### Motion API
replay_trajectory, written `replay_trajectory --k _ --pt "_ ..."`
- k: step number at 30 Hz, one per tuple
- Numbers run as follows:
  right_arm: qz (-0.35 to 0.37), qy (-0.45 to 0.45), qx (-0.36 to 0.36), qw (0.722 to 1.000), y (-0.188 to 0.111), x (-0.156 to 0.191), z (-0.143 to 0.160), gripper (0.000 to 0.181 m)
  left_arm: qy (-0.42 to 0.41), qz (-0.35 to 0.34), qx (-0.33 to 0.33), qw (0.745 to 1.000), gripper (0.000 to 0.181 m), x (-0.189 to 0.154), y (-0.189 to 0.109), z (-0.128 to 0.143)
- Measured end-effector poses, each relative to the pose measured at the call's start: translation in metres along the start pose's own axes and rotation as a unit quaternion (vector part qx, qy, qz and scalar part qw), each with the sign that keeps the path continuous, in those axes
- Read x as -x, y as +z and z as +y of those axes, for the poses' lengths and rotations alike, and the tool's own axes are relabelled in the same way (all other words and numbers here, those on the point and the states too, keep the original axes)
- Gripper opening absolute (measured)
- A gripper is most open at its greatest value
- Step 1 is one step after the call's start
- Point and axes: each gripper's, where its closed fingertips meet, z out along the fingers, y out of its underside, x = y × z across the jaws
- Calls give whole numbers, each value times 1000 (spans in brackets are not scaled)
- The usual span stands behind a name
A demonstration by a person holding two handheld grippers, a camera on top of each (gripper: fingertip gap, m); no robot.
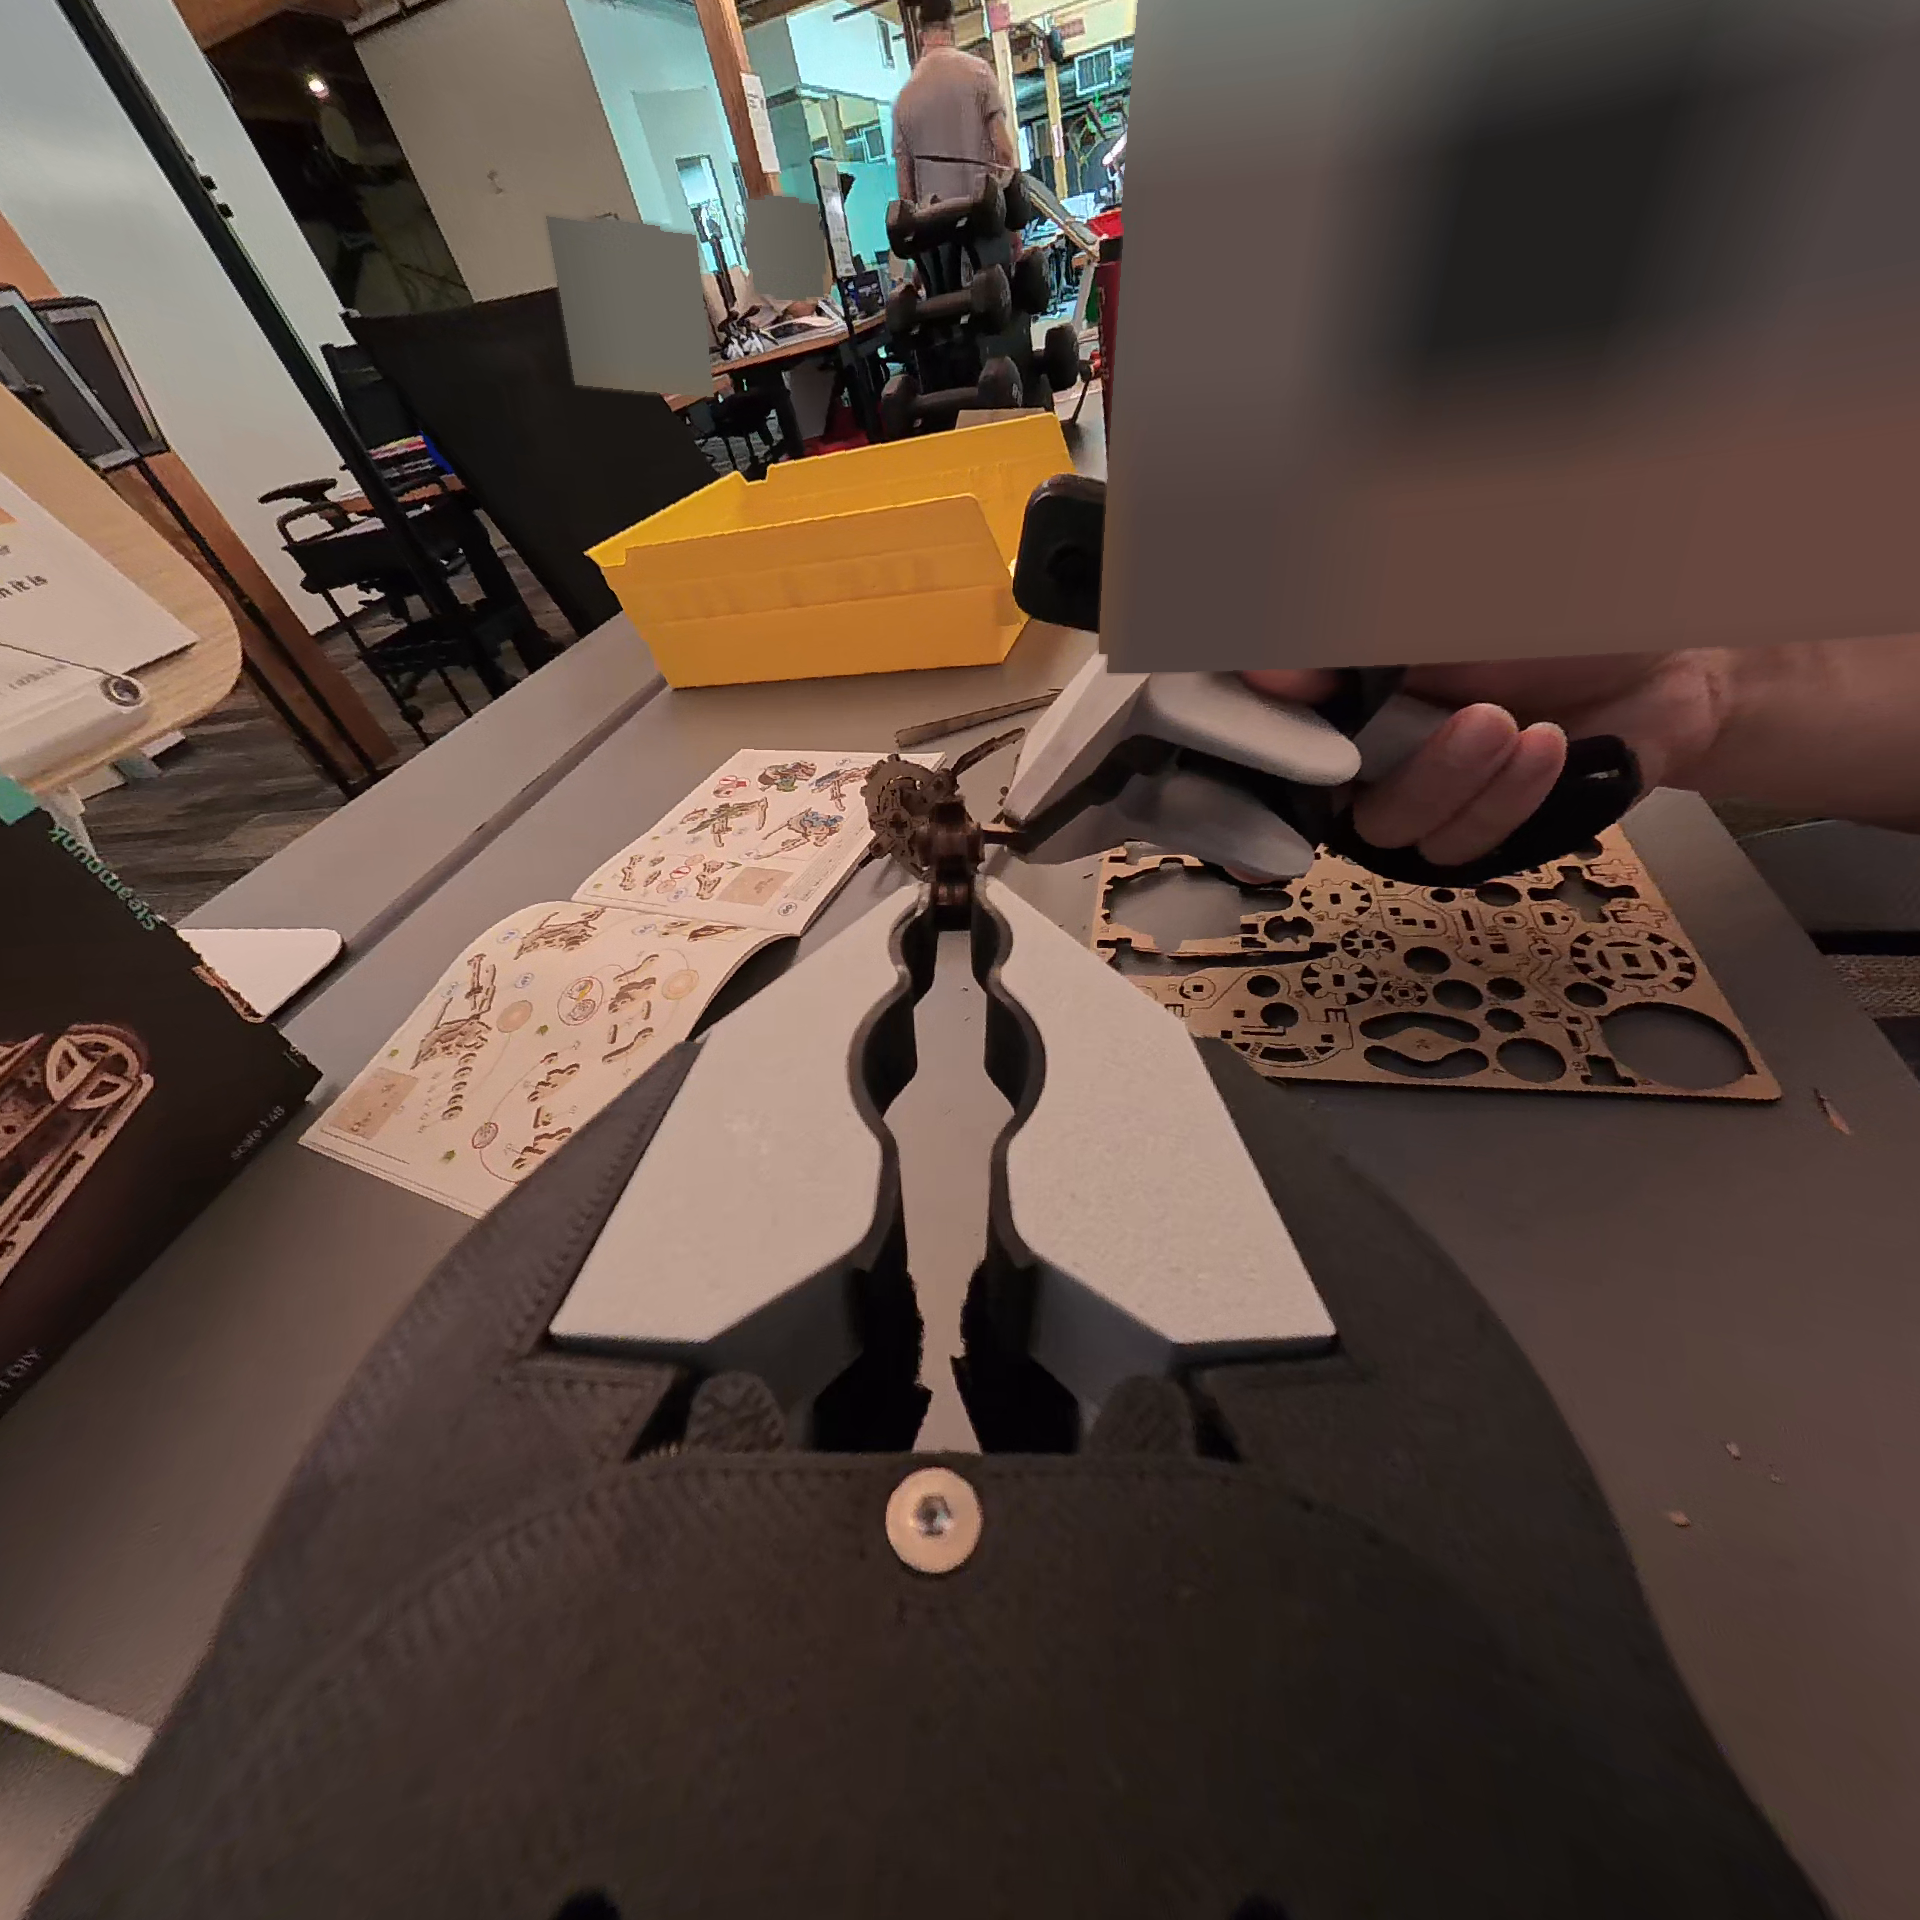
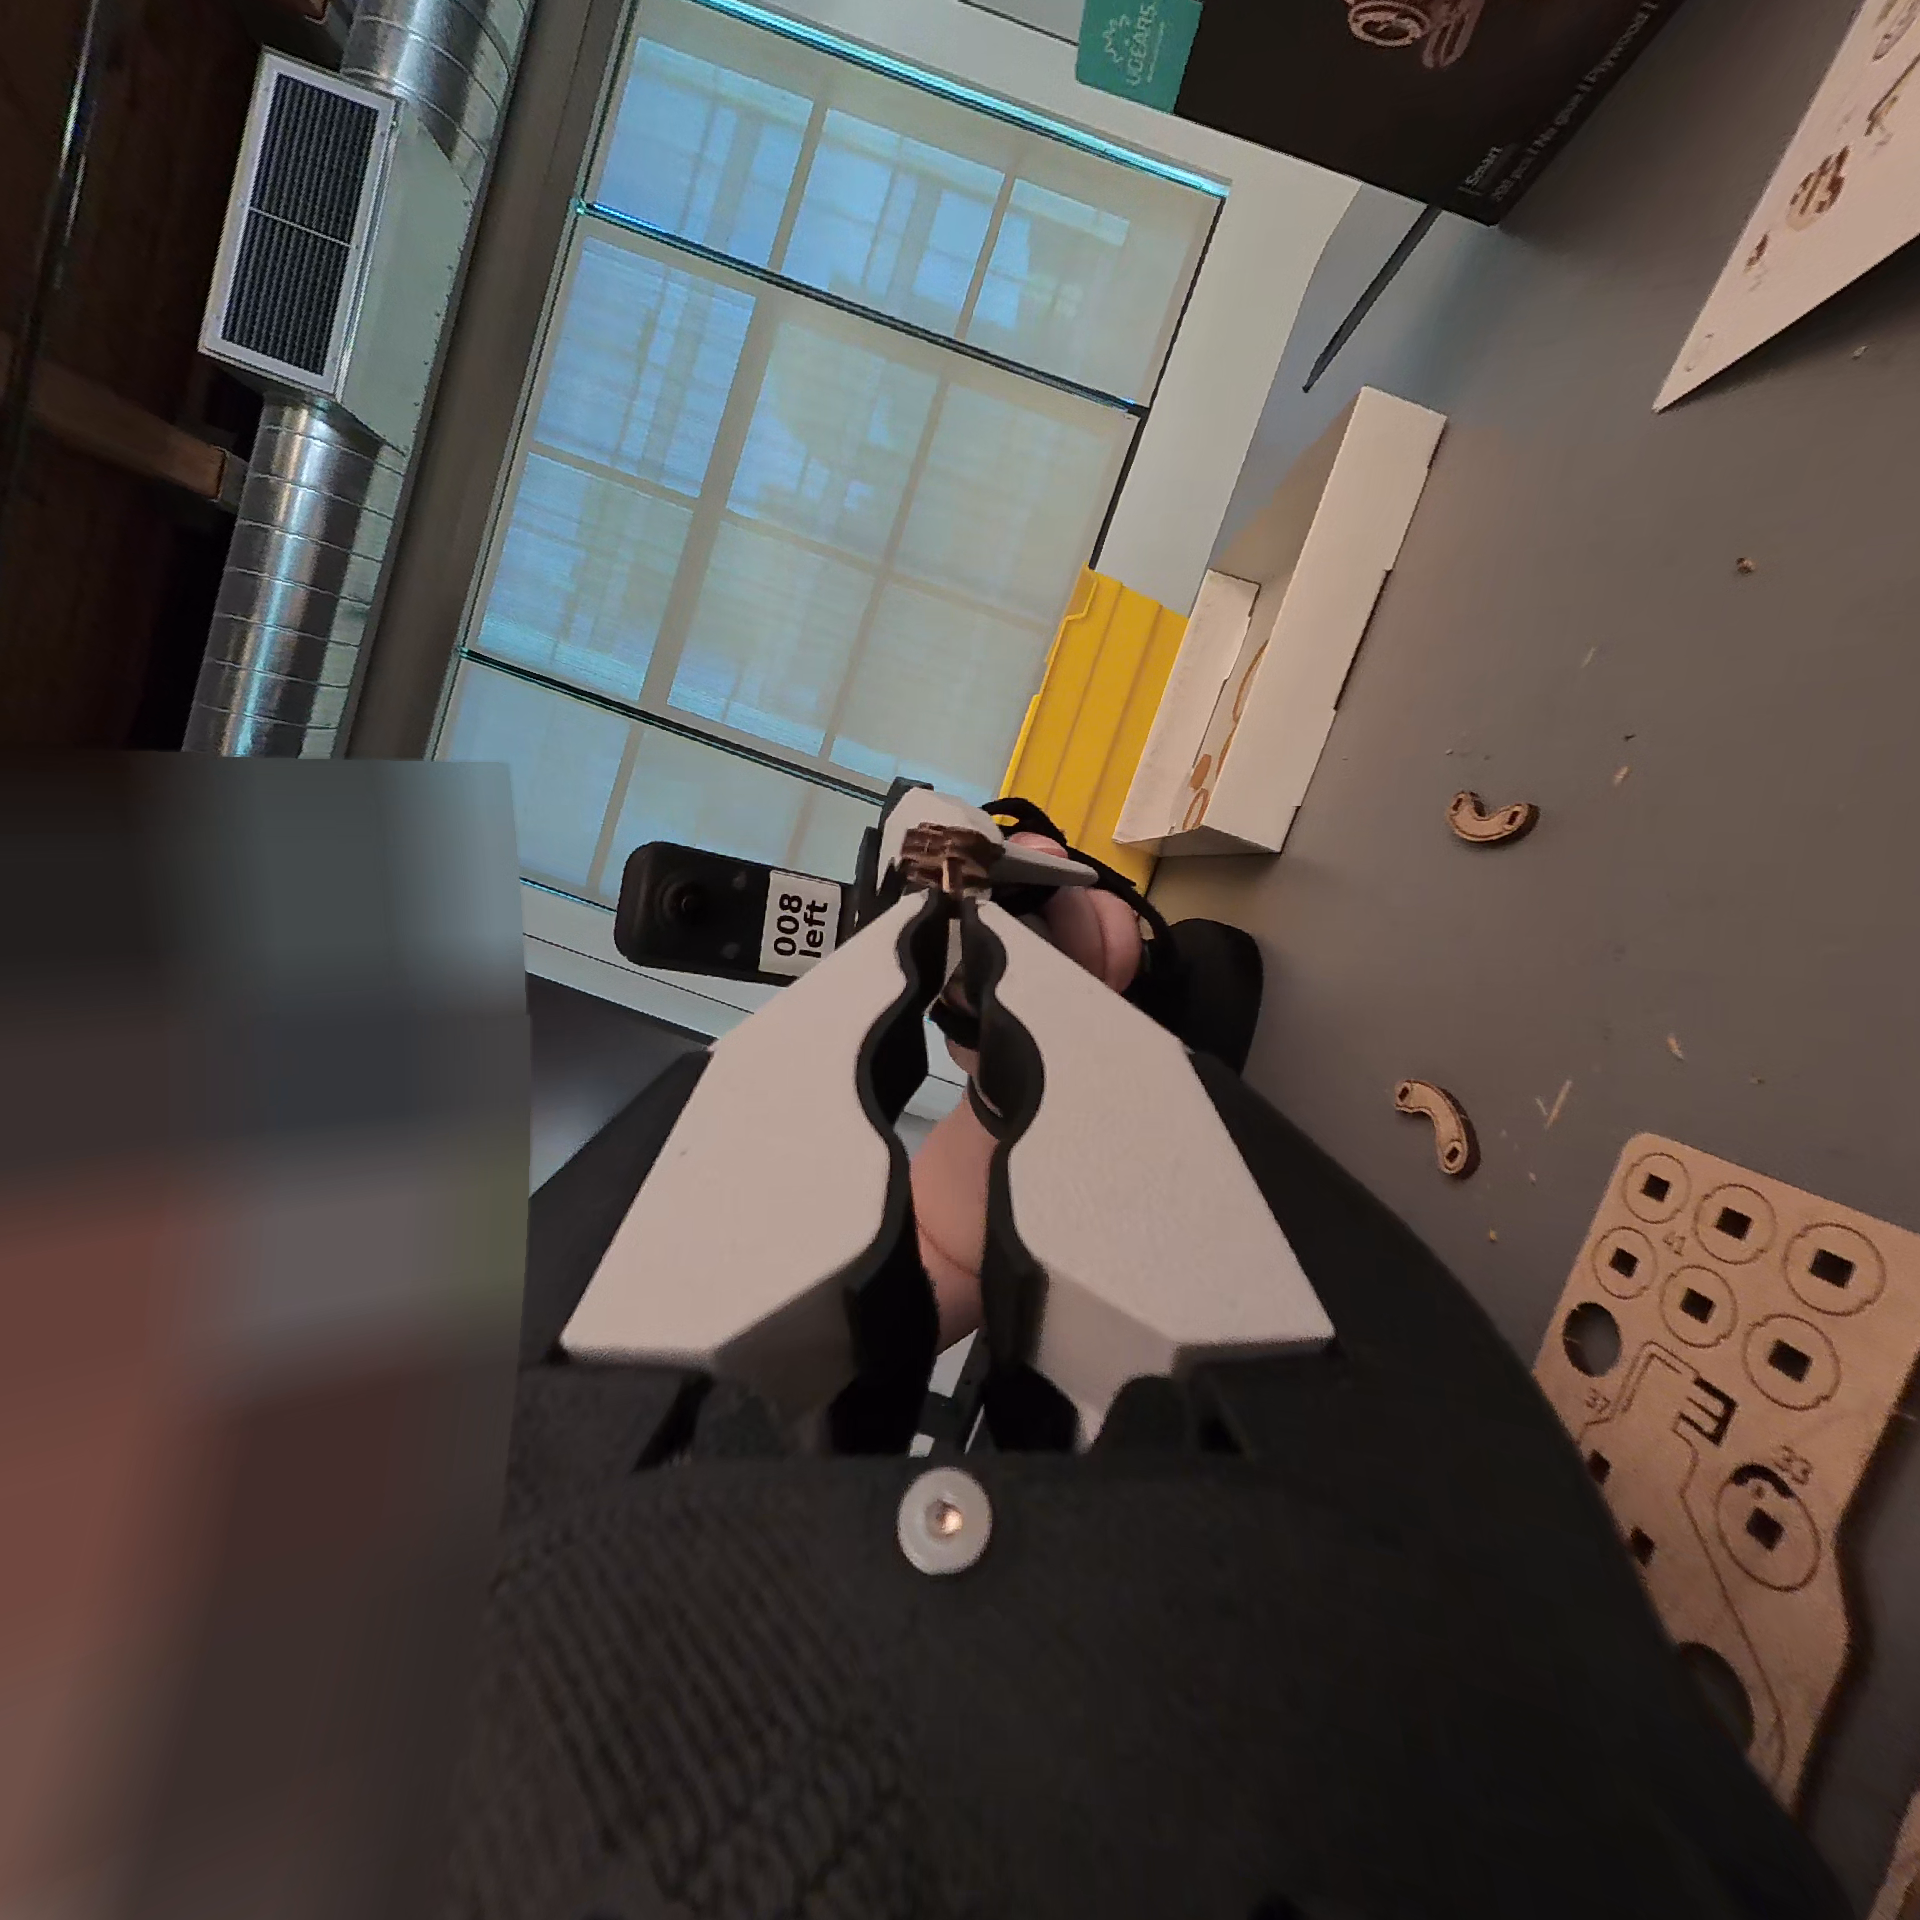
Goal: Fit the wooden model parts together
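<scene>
1. The left gripper (image 1: pixel 943 914) pinches the small wooden gear assembly (image 1: pixel 925 831) at its fingertips, held above the grey table (image 1: pixel 1507 1299).
2. The right gripper (image 1: pixel 1013 826) closes on the same assembly from the right, gripped by a person's hand (image 1: pixel 1455 790).
3. An open instruction booklet (image 1: pixel 582 997) lies to the left, a punched-out plywood sheet (image 1: pixel 1455 977) to the right.
4. A yellow bin (image 1: pixel 831 571) sits behind; a dark box (image 1: pixel 114 1091) stands far left.

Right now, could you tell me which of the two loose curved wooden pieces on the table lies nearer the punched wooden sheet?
The lower curved piece, just above the punched wooden sheet in the right wrist view; the other curved piece lies farther up, by the white box.
</scene>
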Motion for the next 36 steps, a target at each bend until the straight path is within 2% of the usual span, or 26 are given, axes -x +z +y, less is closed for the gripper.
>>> replay_trajectory --k 1,5,13,19,23,25,28,31,36 --pt "1 0 -1 1000 0 0 0 0 0 -1 0 1000 3 0 0 0" --pt "7 0 -5 1000 0 -2 -1 0 12 -10 6 1000 3 0 1 0" --pt "14 7 -19 1000 -2 -7 -1 0 94 -32 35 994 3 -3 2 6" --pt "6 1 -41 999 0 -3 -2 0 66 -27 26 997 3 -2 1 3" --pt "43 -96 -46 993 2 1 -3 0 -6 -4 15 1000 3 -1 0 1" --pt "59 -126 -43 989 3 2 -3 0 1 0 13 1000 4 -1 -1 0" --pt "34 -79 -47 995 2 3 -3 0 47 -23 13 999 3 0 -2 -2" --pt "14 -39 -49 998 2 0 -2 0 46 -25 16 998 3 1 -1 0" --pt "15 -48 -48 998 0 2 -2 0 86 -40 19 995 3 0 -1 -1"
